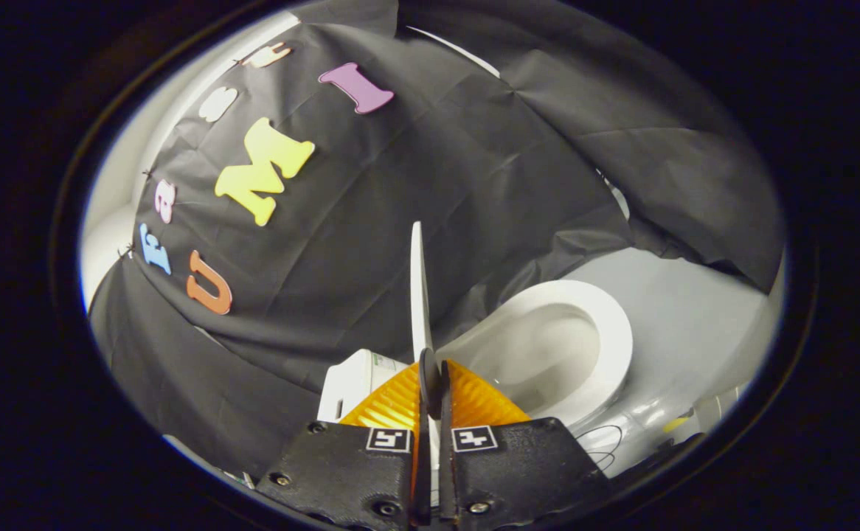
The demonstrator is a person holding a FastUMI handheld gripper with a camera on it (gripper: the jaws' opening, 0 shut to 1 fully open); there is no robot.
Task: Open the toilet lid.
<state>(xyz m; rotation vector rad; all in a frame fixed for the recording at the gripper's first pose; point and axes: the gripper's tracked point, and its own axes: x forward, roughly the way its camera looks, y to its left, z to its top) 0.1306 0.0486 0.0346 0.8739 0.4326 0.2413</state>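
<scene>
The gripper (431, 383) has its two fingers (474, 402) drawn close together, and the thin white toilet lid (419, 287) passes edge-on through the narrow gap between them. Both fingers appear to press on the lid from either side, so the gripper is clamped on its edge. The lid stands raised, almost upright, and it rises beyond the fingertips in front of the black cloth wall (415, 177).

To the right of the lid and just beyond the right finger, the toilet seat (611, 346) is exposed. It is a white oval ring around the open bowl (541, 354), and the inside of the bowl is pale and smooth. The seat is well apart from the raised lid at its far end.

To the left of the lid, just behind the left finger, there is a white boxy part, probably the tank (352, 380) of the toilet, but the view here is narrow and I cannot tell with certainty.

The floor (688, 324) around the toilet is light grey. The black cloth hangs in folds behind and above the toilet, and some of its lower edge falls near the seat.
</scene>
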